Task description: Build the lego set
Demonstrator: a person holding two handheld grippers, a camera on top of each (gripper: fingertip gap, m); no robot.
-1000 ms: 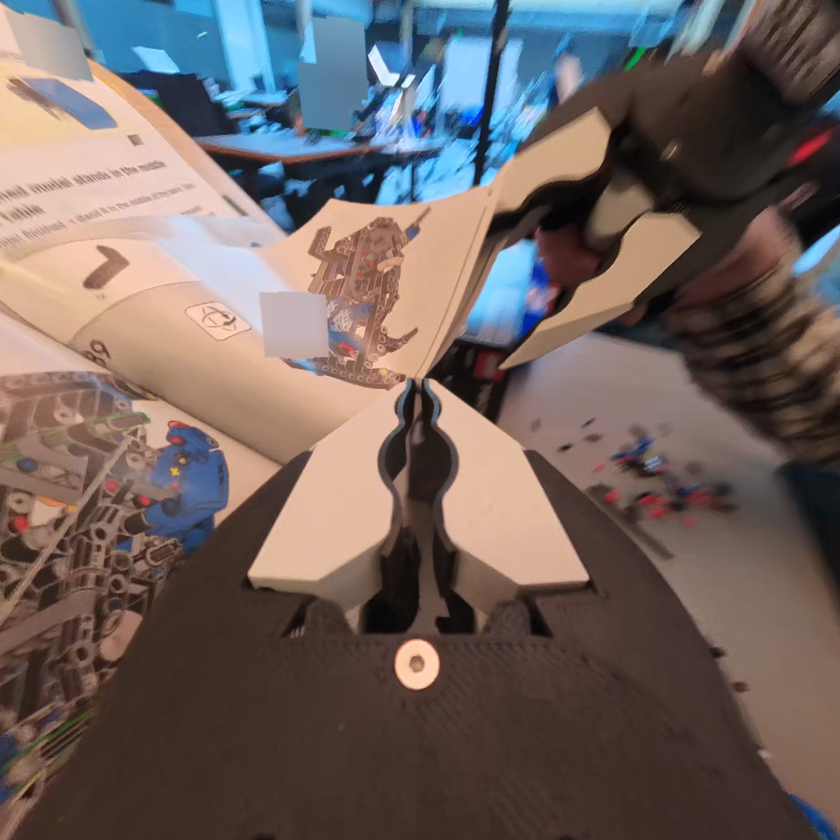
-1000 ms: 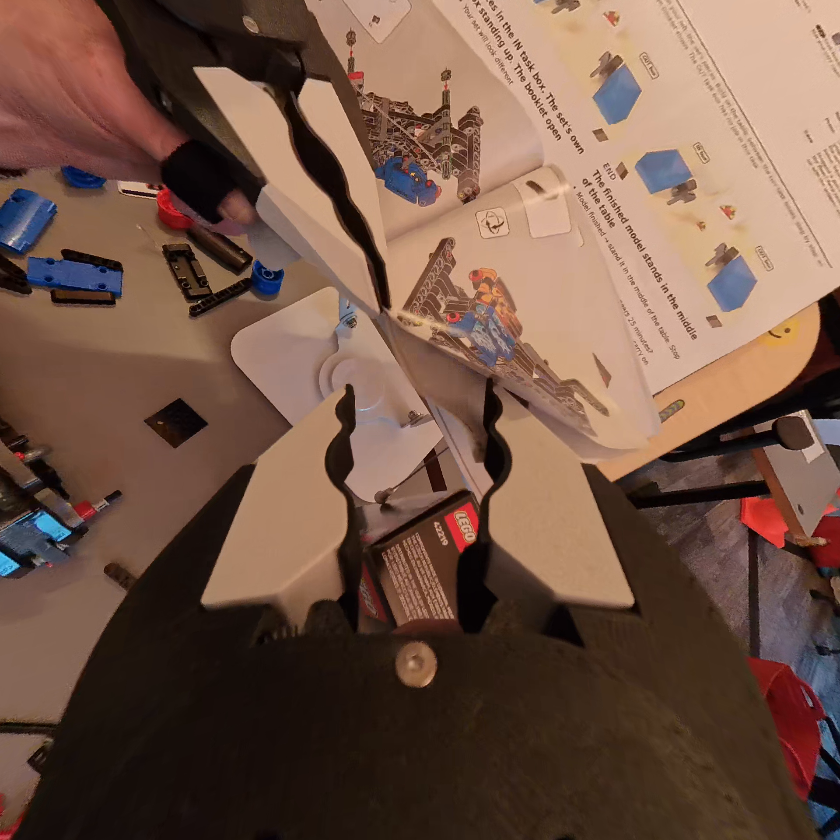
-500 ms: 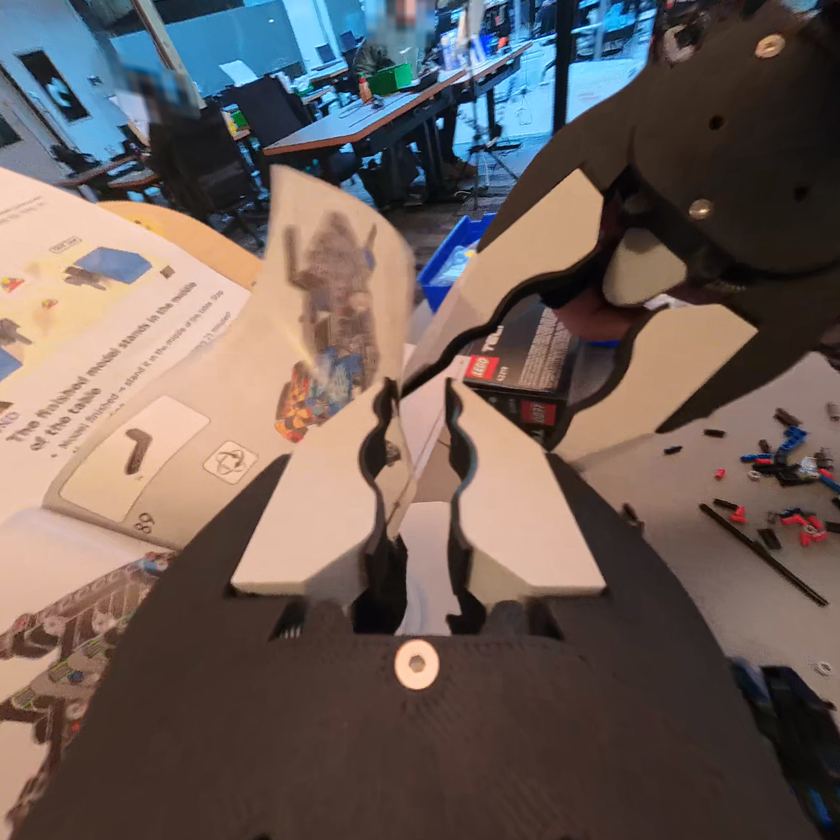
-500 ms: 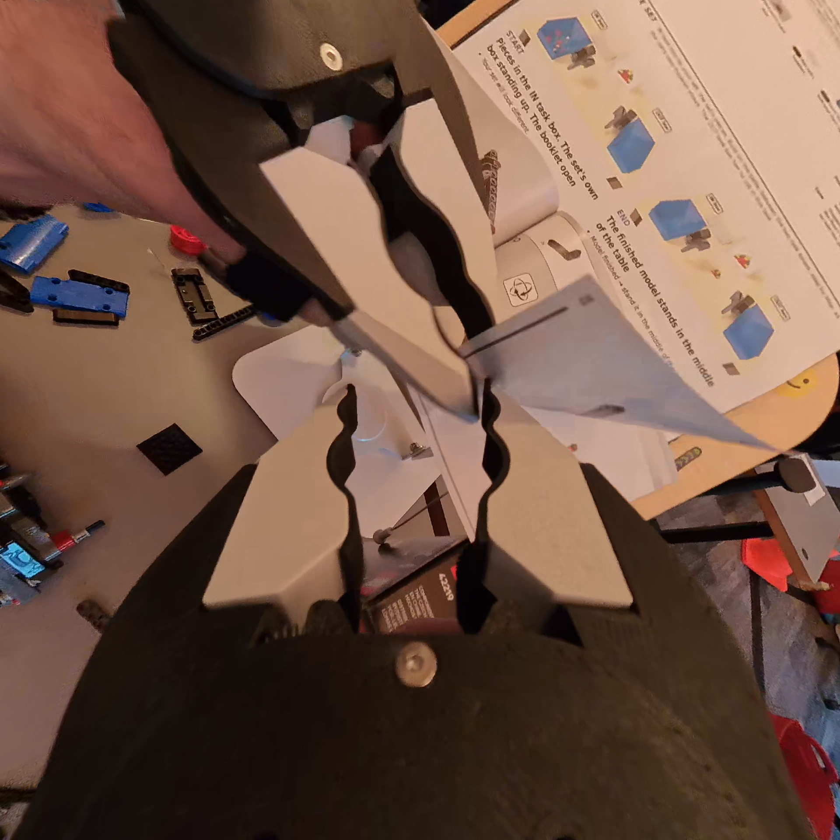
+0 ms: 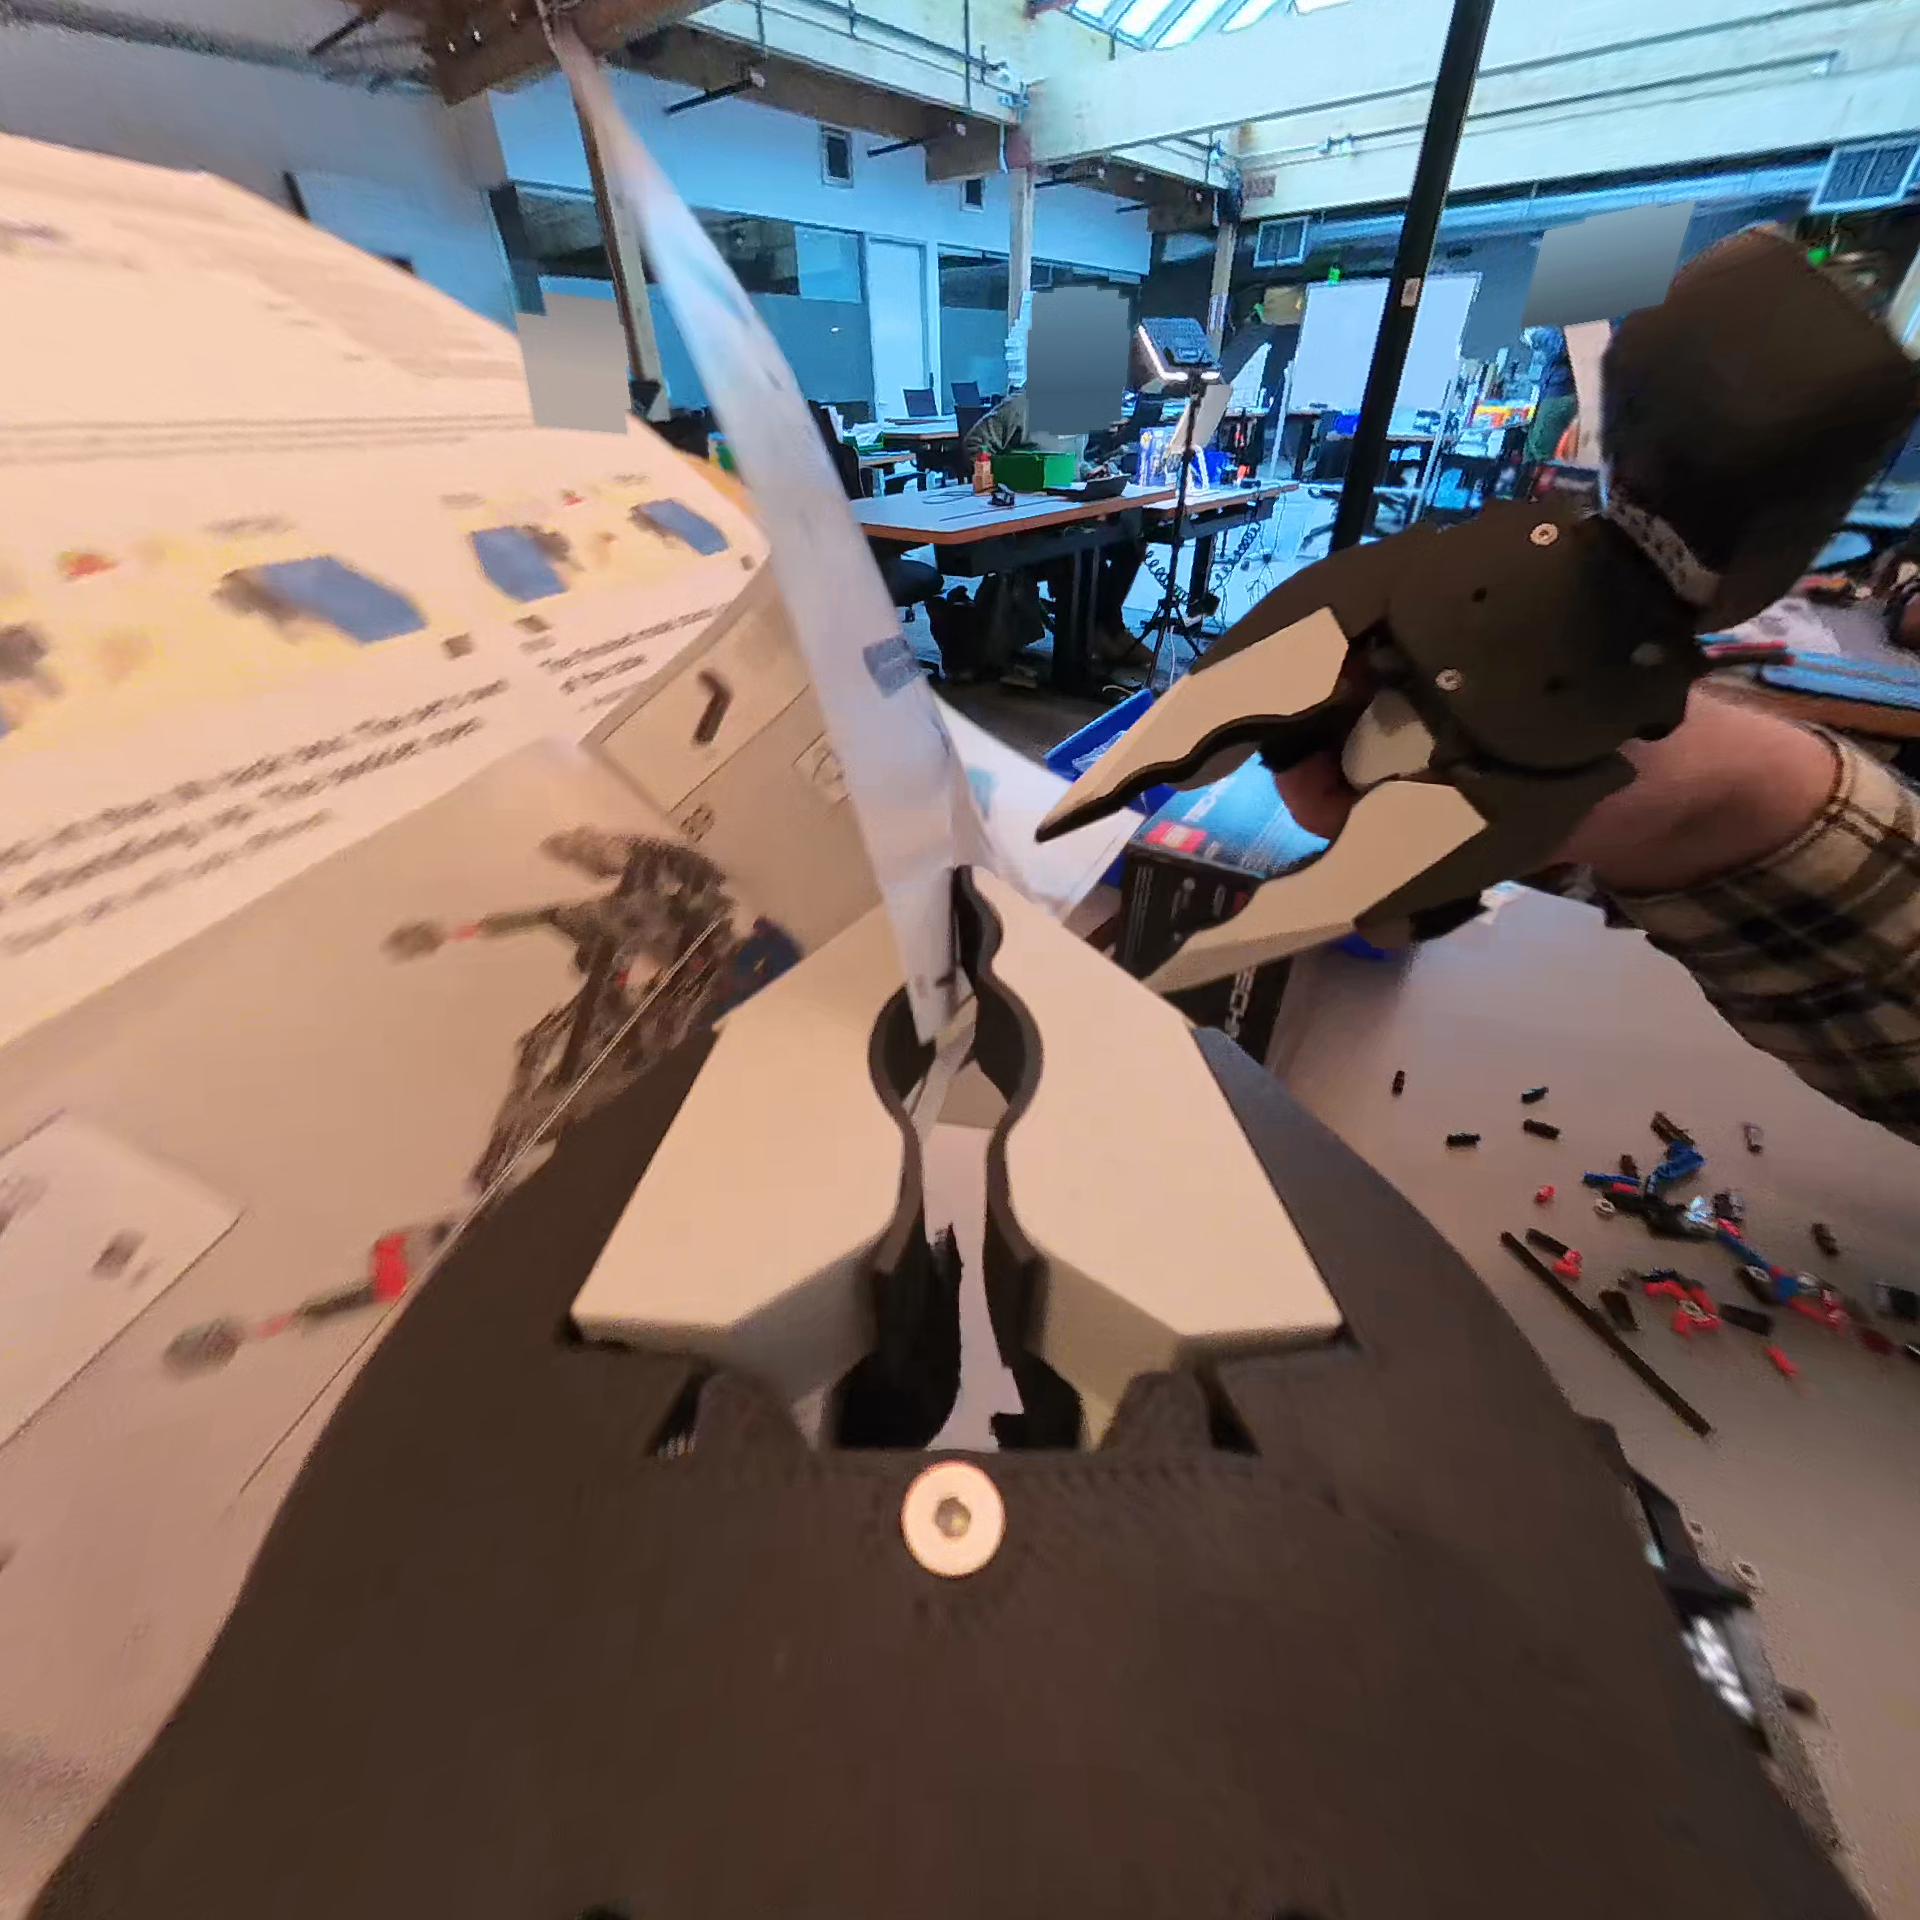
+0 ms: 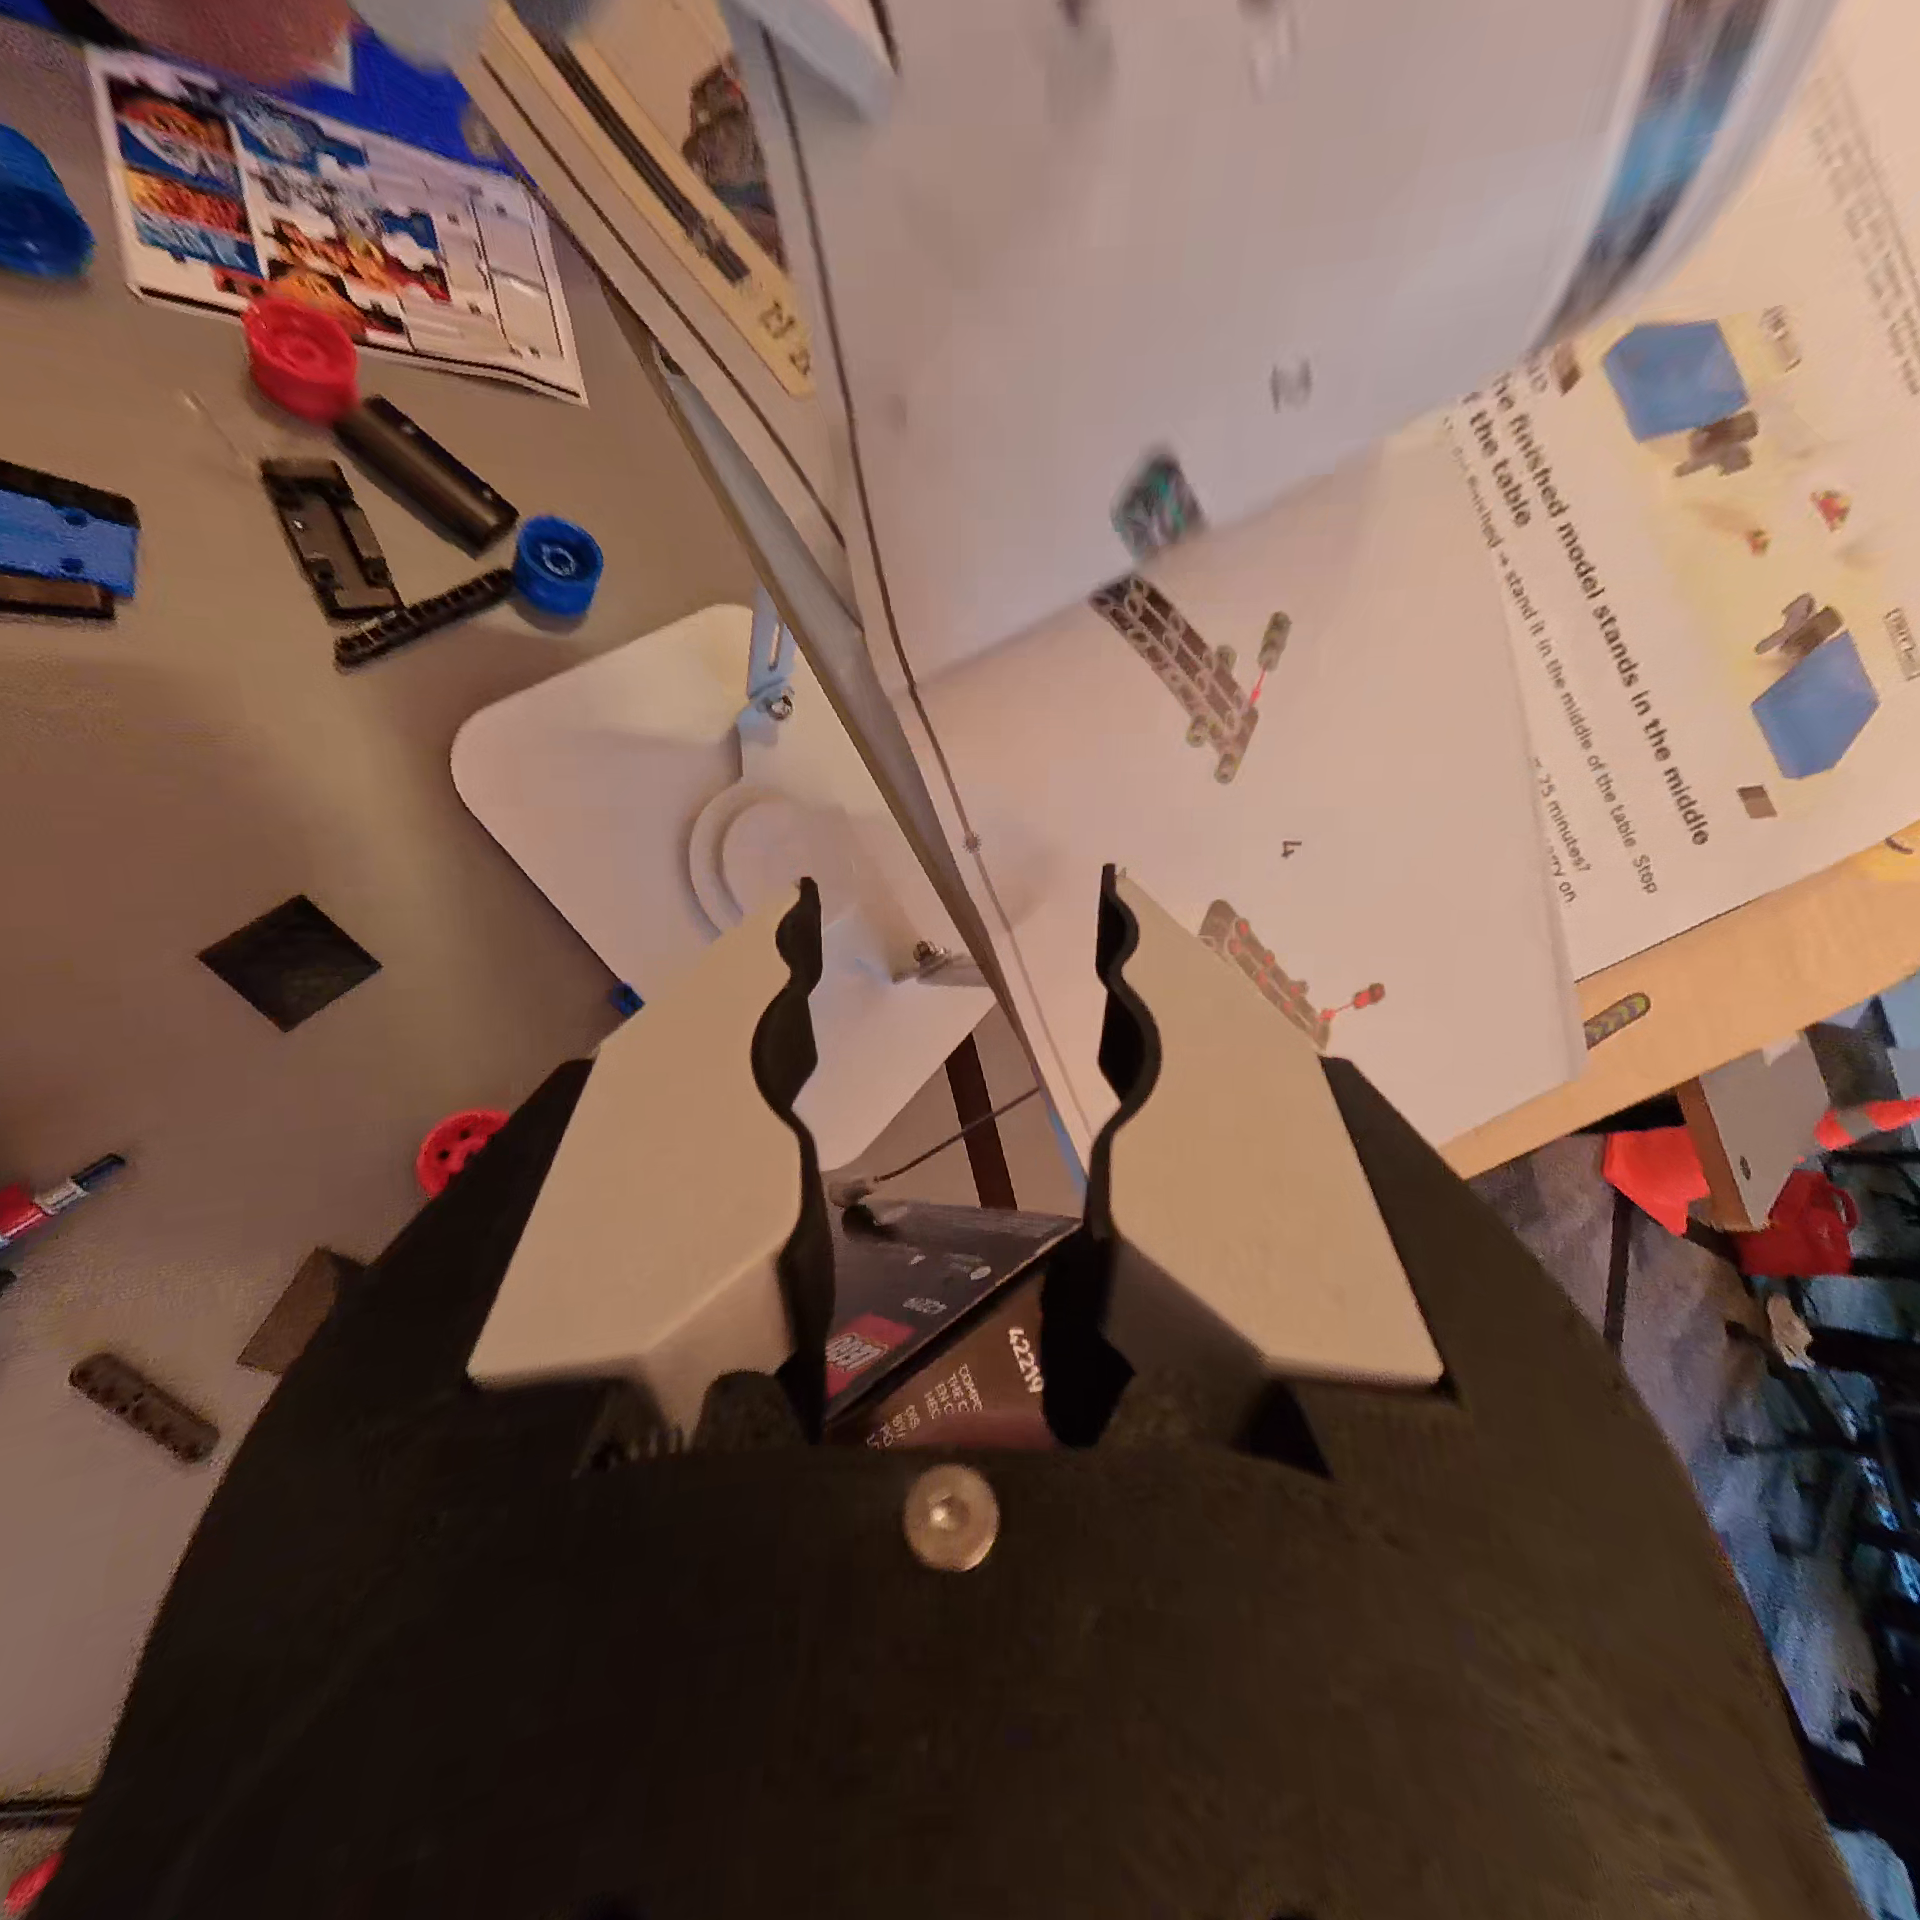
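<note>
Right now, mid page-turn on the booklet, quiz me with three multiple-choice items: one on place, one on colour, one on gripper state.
1. Where is the black cardboard set box?
A. Under the right gripper
B. On the floor
C. On the booklet

2. The round wheel piece beside the black beam is:
A. Red
B. Blue
C. Yellow

3. The left gripper is:
A. Wide open
B. Shut on a thin paper booklet page
C. Holding a brick

Answers: 1 A, the box shows between its fingers; 2 B, plainly blue; 3 B, the page rises from pinched tips.
</note>
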